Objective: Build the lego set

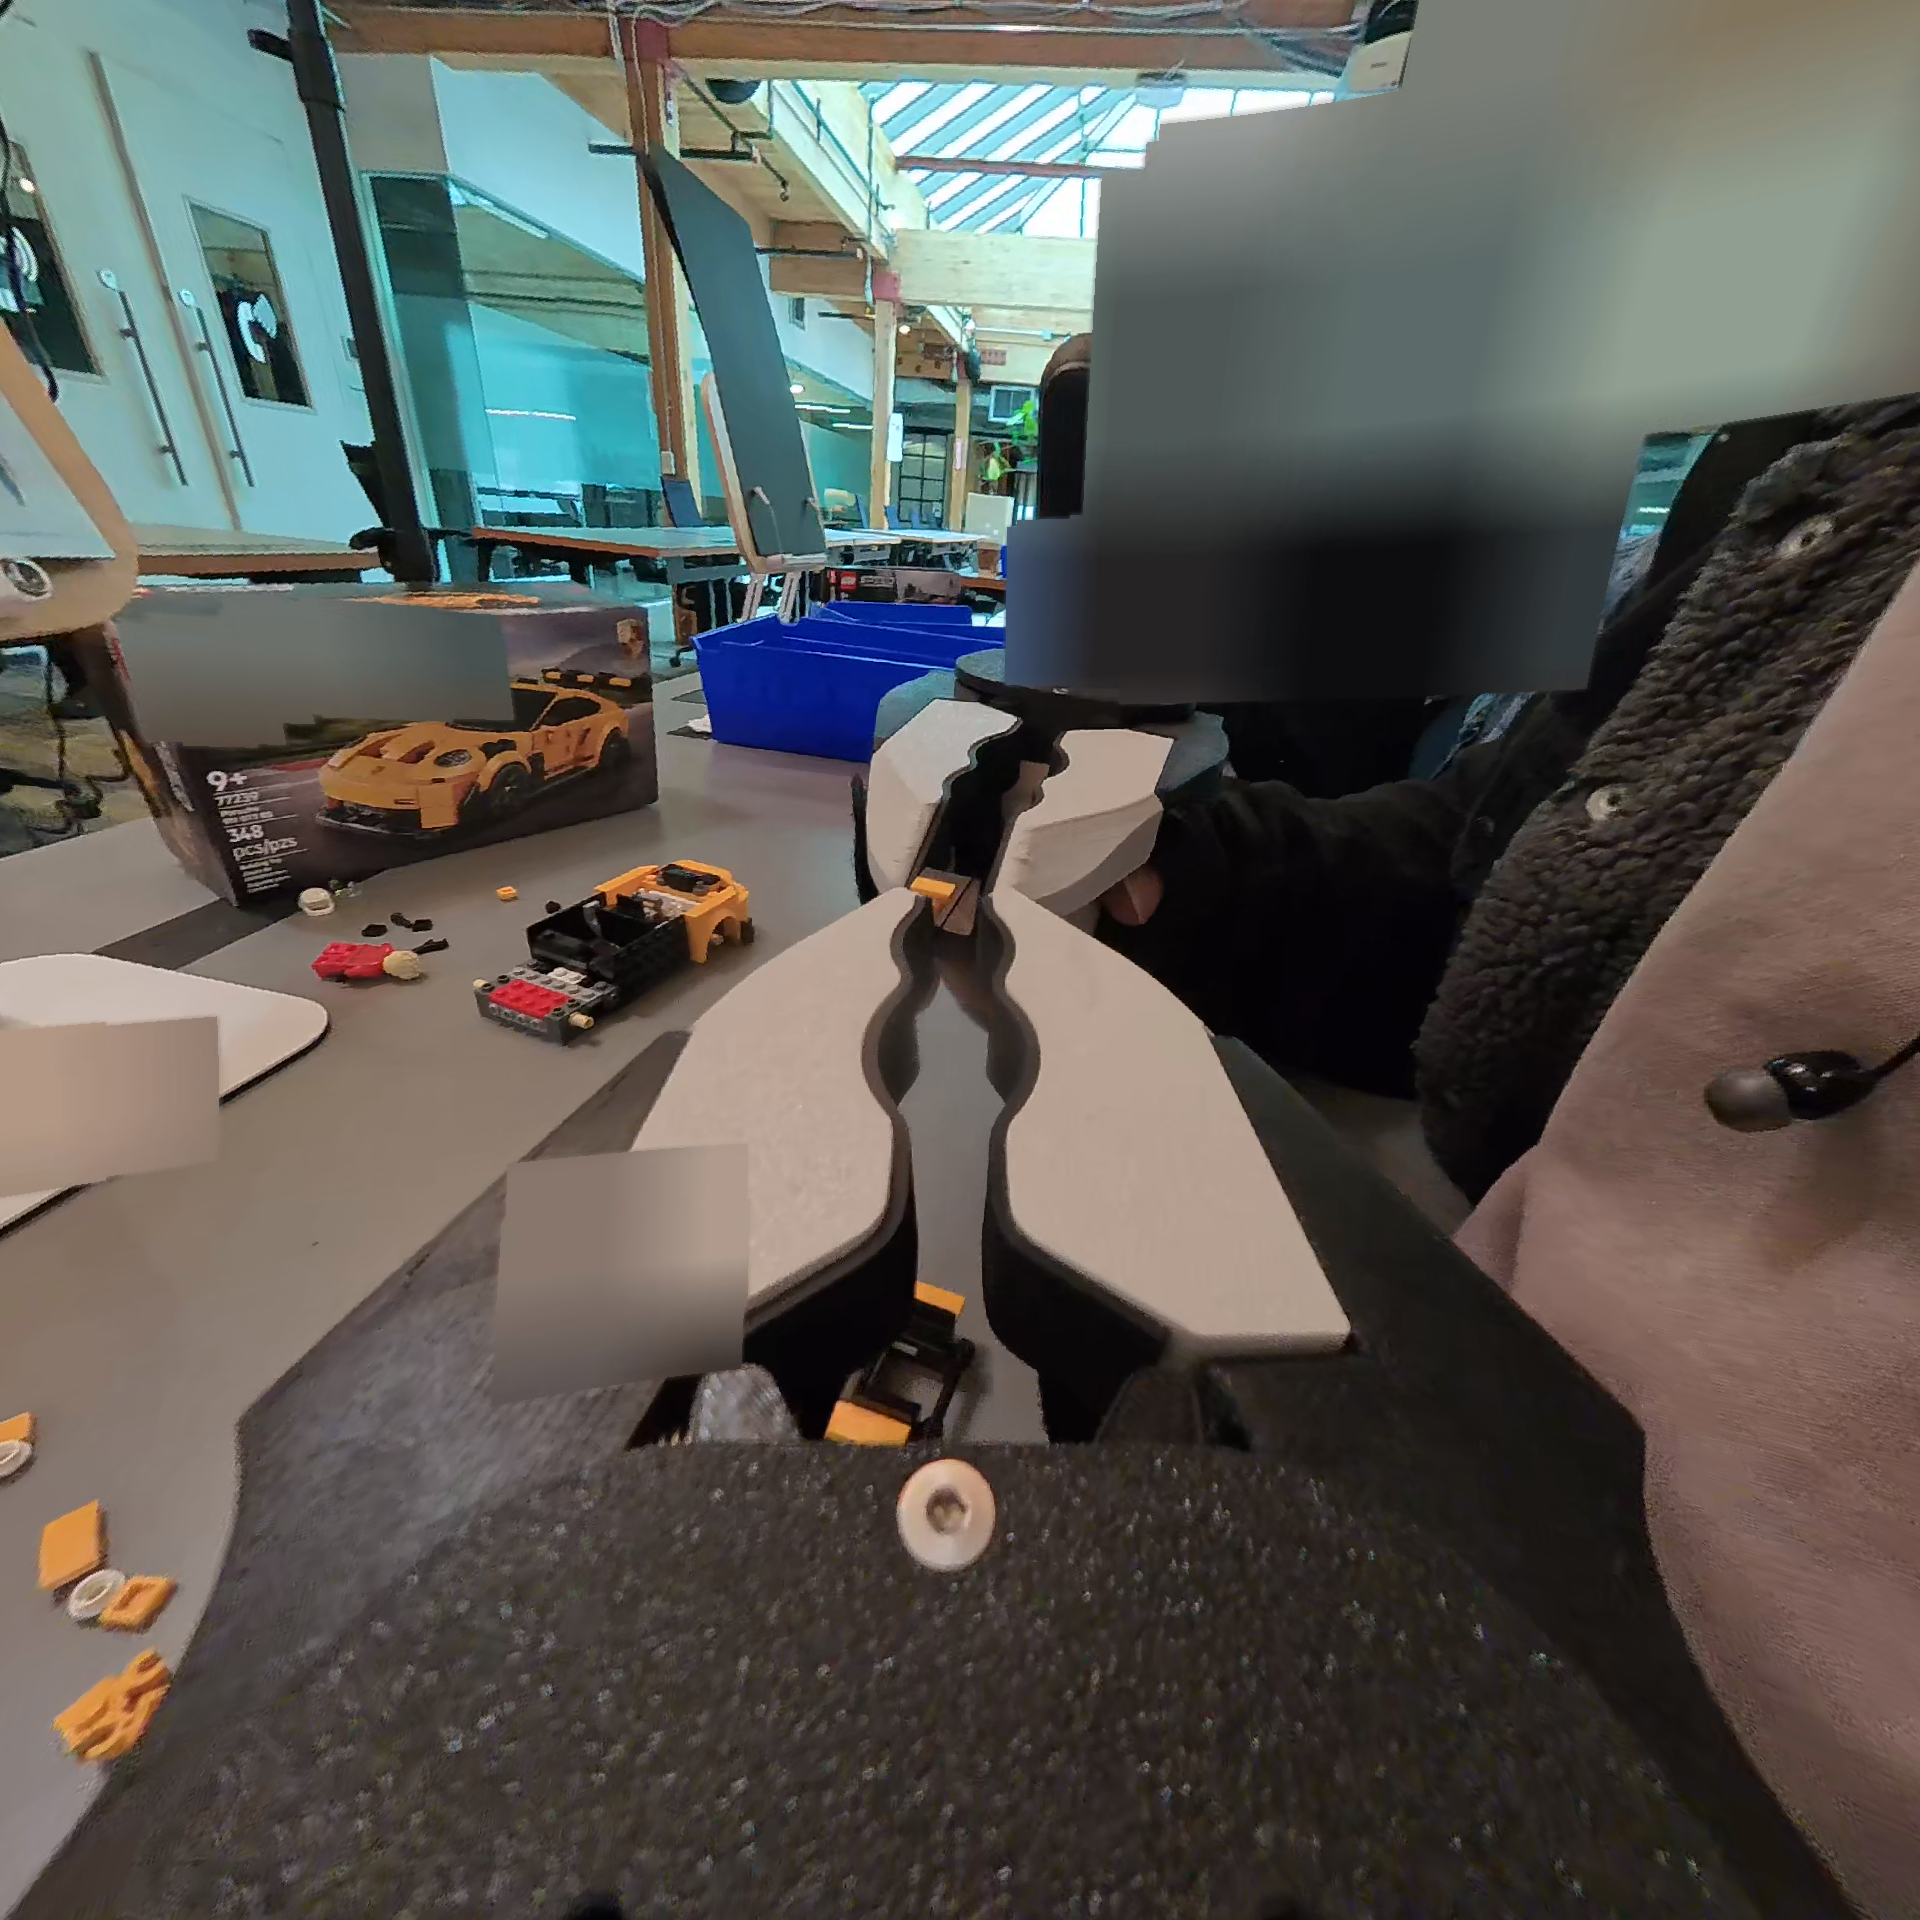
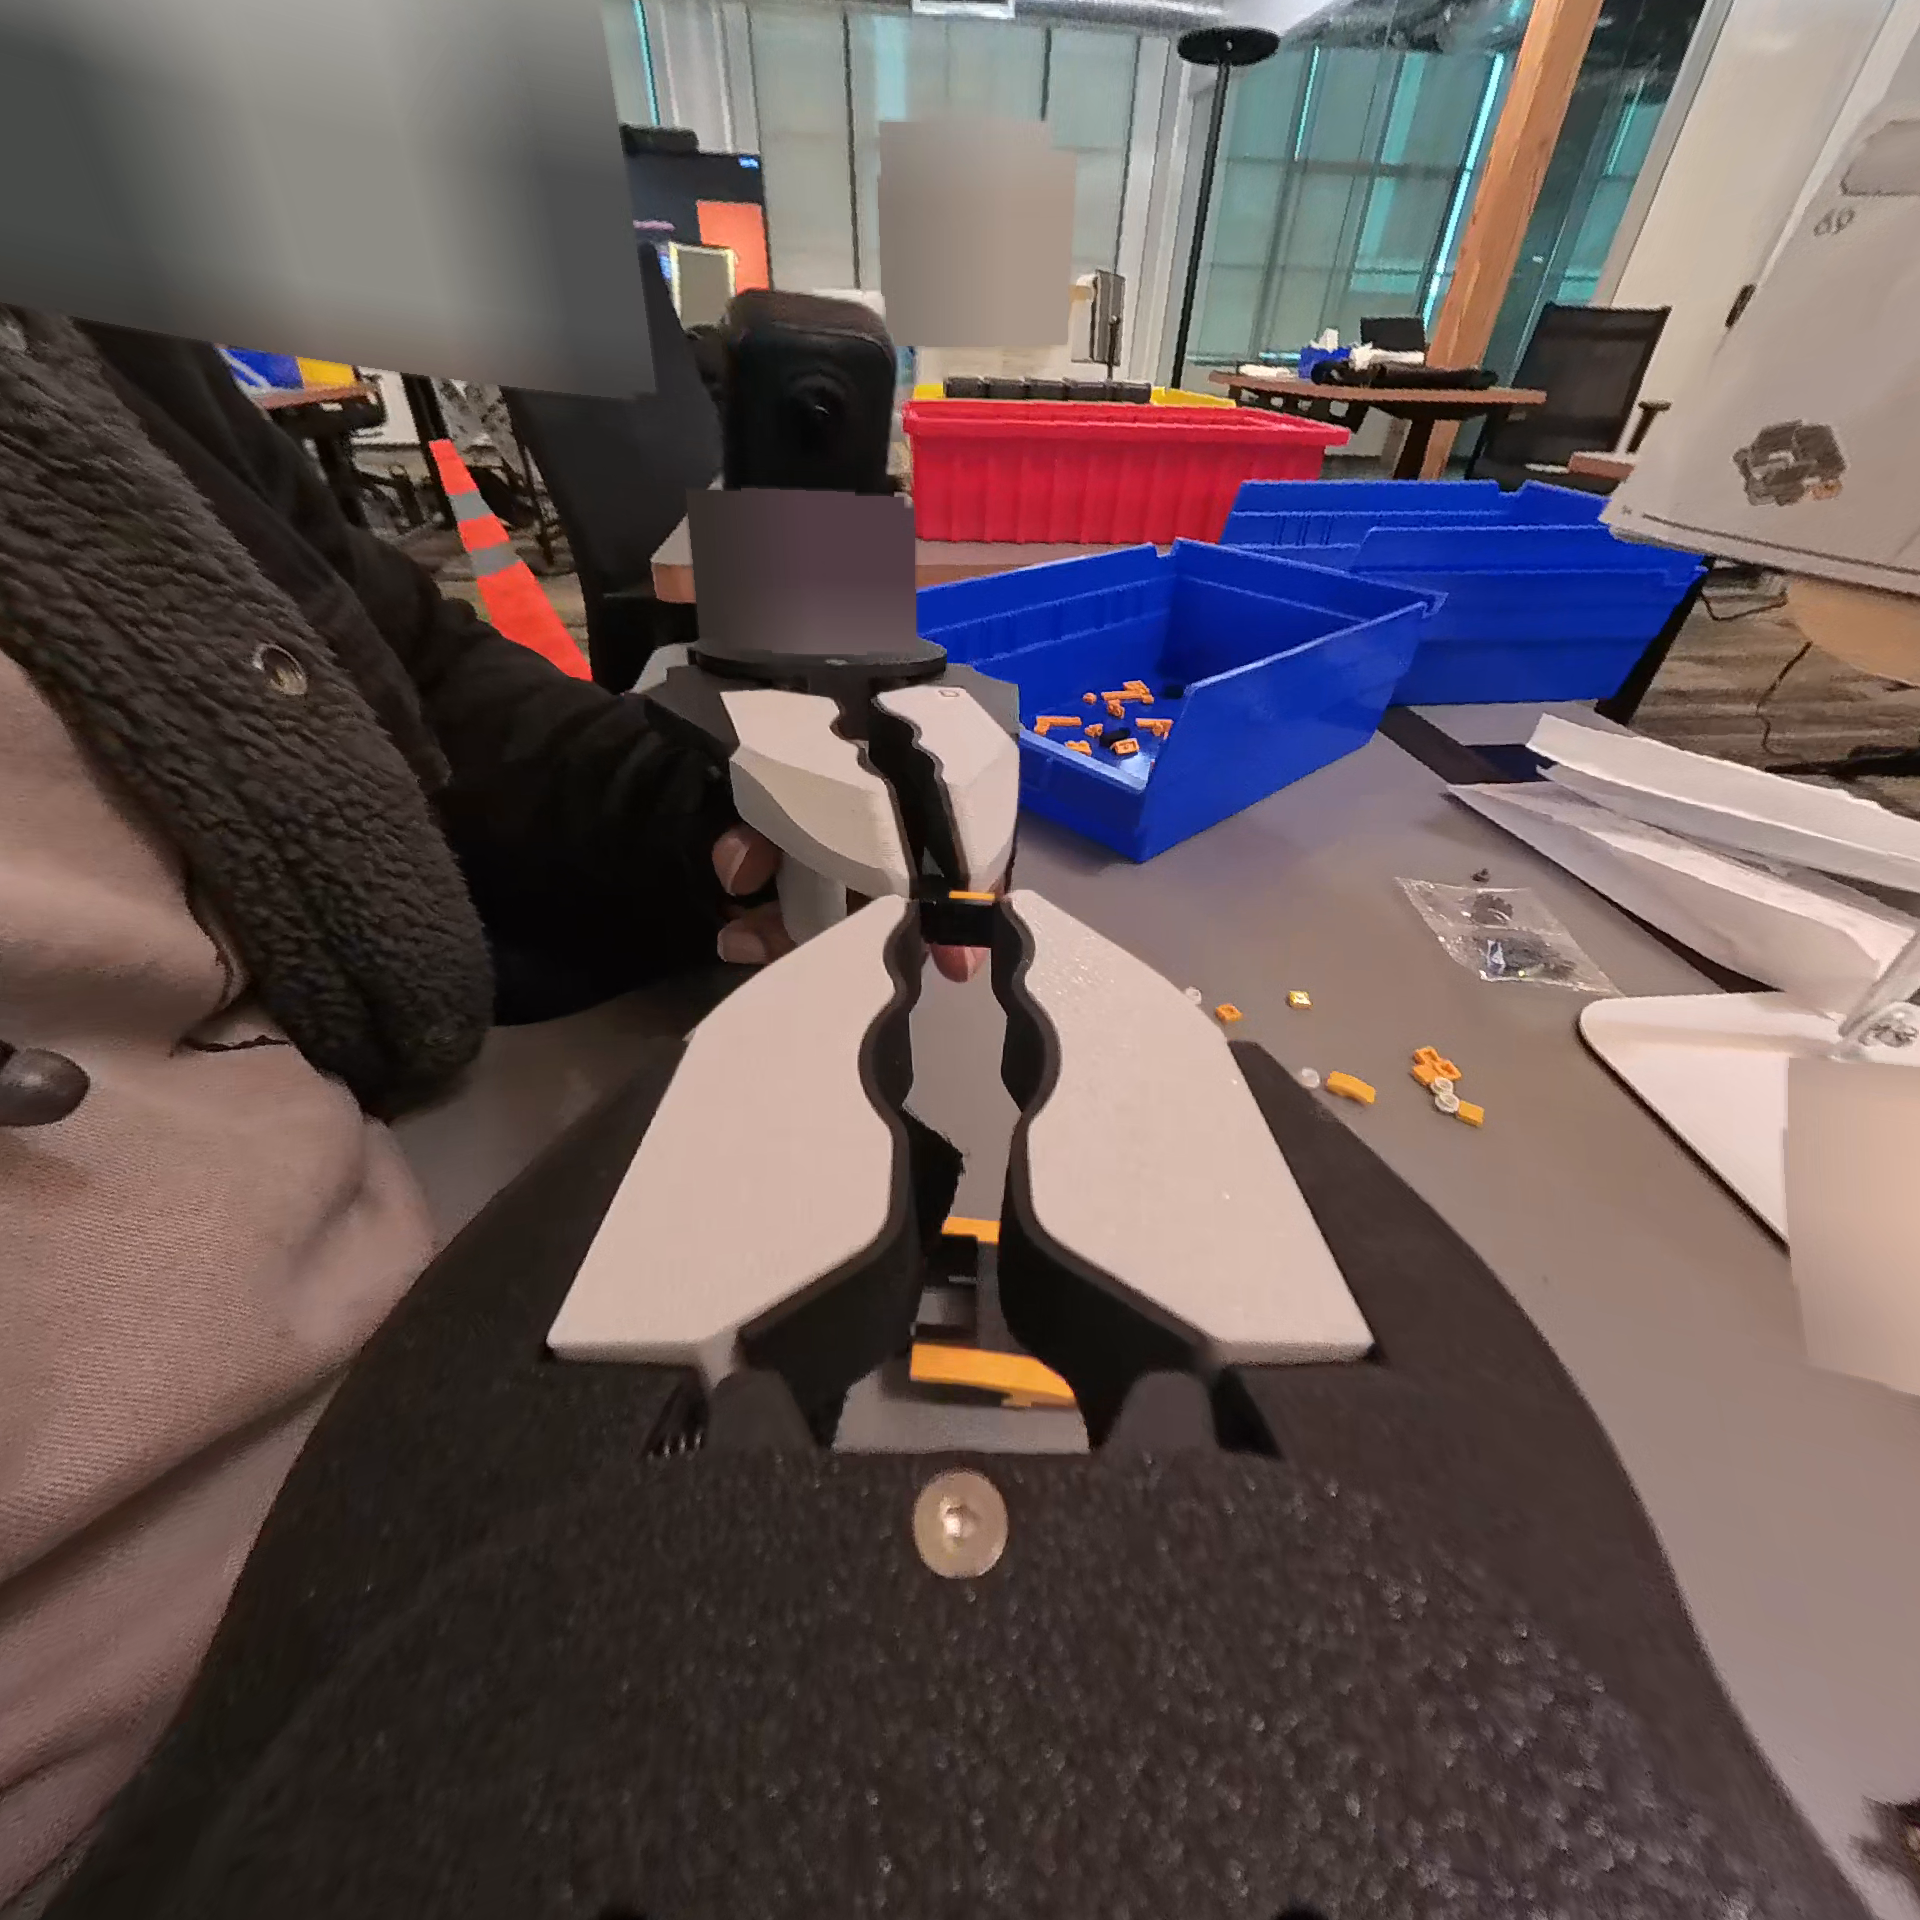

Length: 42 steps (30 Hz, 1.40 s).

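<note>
The two grey-fingered grippers meet tip to tip above the grey table (image 1: pixel 312 1195), hiding most of a small black-and-orange lego piece (image 1: pixel 940 902) pinched between them. The left gripper (image 1: pixel 948 920) and right gripper (image 2: pixel 958 920) are both clamped on it; its long axis is unclear. The half-built black-and-orange lego car (image 1: pixel 623 951) lies leftward, nose toward the camera, near the blue plastic bin (image 2: pixel 1195 675).
</note>
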Available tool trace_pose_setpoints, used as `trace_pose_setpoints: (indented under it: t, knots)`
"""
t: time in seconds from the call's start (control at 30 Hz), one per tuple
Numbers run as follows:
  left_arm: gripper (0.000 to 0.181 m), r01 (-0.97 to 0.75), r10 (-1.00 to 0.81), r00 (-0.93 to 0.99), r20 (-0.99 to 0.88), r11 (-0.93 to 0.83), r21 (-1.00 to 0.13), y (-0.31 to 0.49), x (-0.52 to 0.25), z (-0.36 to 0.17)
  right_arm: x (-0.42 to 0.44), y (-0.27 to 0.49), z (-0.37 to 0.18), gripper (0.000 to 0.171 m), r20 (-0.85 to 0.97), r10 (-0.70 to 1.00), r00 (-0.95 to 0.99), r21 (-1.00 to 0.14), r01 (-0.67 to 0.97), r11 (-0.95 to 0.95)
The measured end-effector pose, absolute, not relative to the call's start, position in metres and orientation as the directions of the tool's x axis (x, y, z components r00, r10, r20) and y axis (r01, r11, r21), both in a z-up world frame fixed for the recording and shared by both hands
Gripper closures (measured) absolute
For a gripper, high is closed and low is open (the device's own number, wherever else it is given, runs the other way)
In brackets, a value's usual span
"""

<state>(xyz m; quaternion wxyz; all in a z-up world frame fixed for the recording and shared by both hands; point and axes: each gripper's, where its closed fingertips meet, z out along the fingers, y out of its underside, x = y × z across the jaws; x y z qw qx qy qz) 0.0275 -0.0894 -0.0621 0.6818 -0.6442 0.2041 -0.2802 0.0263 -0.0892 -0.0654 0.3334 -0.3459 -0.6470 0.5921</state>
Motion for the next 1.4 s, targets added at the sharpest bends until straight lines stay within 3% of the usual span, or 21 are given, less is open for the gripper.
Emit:
trace_pose_setpoints:
  t: [0.17,0.43,0.6,0.77,1.2,1.4]
  knots:
    - [0.17,0.054,-0.588,0.808,0.048,-0.007,-0.998,-0.081,0.015,-0.073,0.025,-0.071,-0.067,0.158,0.084,0.872,-0.483,-0.991,0.053,0.125]
    - [0.168,-0.174,-0.531,0.842,-0.099,-0.093,-0.98,-0.071,0.01,-0.106,0.025,-0.063,-0.098,0.158,0.487,0.767,-0.418,-0.817,0.091,0.569]
    - [0.166,0.012,-0.629,0.757,0.176,-0.255,-0.967,-0.076,0.025,-0.114,0.023,-0.074,-0.106,0.158,0.616,0.668,-0.417,-0.72,0.045,0.692]
    - [0.166,0.23,-0.649,0.599,0.47,-0.422,-0.877,-0.081,0.027,-0.111,0.024,-0.079,-0.108,0.158,0.687,0.598,-0.412,-0.655,0.006,0.756]
    - [0.17,0.308,-0.638,0.488,0.596,-0.513,-0.801,-0.085,0.031,-0.111,0.022,-0.086,-0.103,0.158,0.766,0.527,-0.368,-0.589,-0.073,0.805]
    - [0.172,0.295,-0.654,0.482,0.583,-0.505,-0.811,-0.087,0.03,-0.108,0.021,-0.086,-0.102,0.158,0.728,0.577,-0.371,-0.643,-0.074,0.763]
